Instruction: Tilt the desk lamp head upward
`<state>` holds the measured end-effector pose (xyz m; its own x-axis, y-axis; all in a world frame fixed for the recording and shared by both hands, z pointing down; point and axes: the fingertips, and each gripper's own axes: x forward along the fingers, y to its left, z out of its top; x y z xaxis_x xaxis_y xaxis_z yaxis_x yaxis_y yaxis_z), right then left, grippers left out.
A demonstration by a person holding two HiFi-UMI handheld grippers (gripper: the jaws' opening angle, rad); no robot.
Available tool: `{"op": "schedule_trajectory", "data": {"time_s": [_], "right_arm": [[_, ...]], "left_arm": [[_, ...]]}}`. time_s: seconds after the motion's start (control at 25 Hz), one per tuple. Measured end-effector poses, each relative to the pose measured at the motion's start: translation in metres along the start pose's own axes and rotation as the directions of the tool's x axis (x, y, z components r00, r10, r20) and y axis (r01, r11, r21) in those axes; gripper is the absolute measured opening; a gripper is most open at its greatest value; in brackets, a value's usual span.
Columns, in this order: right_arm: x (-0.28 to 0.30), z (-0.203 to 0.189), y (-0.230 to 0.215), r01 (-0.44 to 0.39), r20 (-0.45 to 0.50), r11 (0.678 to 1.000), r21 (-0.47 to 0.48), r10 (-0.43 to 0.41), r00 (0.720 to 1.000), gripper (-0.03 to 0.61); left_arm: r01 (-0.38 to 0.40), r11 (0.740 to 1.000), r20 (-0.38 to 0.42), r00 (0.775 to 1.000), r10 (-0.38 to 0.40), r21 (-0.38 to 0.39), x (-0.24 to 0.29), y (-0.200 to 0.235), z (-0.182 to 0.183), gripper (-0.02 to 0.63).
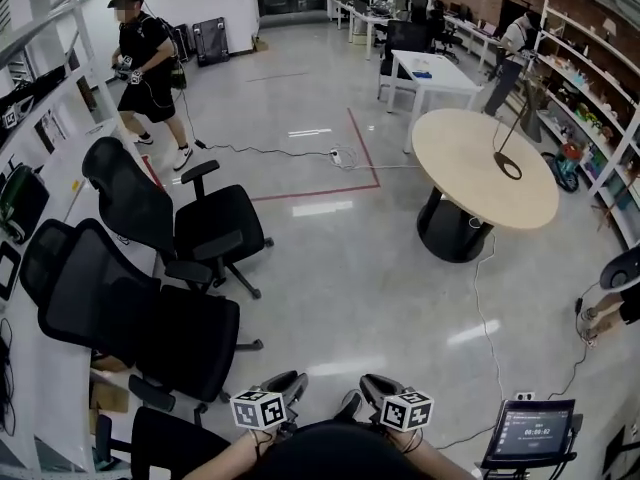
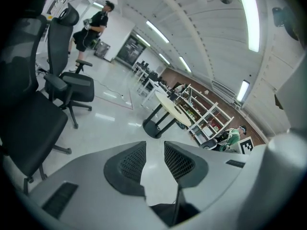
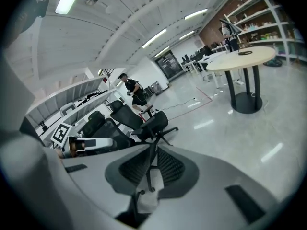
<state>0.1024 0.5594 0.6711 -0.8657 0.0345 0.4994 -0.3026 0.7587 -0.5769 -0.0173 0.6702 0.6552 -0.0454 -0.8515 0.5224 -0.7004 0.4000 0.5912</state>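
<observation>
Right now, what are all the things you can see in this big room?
Table: one, round, beige top on a black foot, right of the middle.
Desk lamp: one, black, on the round table.
Office chairs: two in full, black, left side.
Desk: one, white, behind the round table.
Shelves: white, along the right wall.
Tape: red lines, on the floor.
Cable: one, white, on the floor below the round table.
Screen: one, dark, bottom right.
People: two, one in black far left, one by the shelves.
Left gripper: one, grey, jaws slightly apart, nothing between them.
Right gripper: one, grey, jaws slightly apart, nothing between them.
</observation>
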Motion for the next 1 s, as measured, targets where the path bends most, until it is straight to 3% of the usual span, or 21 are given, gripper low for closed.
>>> {"op": "schedule_trajectory", "data": {"time_s": [0.24, 0.52, 0.72, 1.0], "right_arm": [[0.025, 0.049, -0.04, -0.033, 0.015, 0.999, 0.029, 0.033, 0.999, 0.048], [0.035, 0.078, -0.068, -0.027, 0.031, 0.997, 0.07, 0.025, 0.999, 0.048], [0.042, 0.106, -0.106, 0.045, 0.054, 0.994, 0.103, -0.051, 0.997, 0.048], [0.061, 0.172, -0.156, 0.207, 0.105, 0.967, 0.152, -0.224, 0.969, 0.048]], "left_arm": [[0.002, 0.991, -0.013, 1.0, 0.0, 0.131, 0.058, -0.029, 0.042, 0.126], [-0.002, 0.991, -0.052, 0.999, 0.009, 0.137, 0.094, -0.036, 0.07, 0.126], [0.042, 0.992, -0.096, 0.995, -0.031, 0.115, 0.144, -0.031, 0.093, 0.126], [0.208, 0.97, -0.159, 0.969, -0.187, 0.128, 0.233, -0.041, 0.166, 0.126]]}}
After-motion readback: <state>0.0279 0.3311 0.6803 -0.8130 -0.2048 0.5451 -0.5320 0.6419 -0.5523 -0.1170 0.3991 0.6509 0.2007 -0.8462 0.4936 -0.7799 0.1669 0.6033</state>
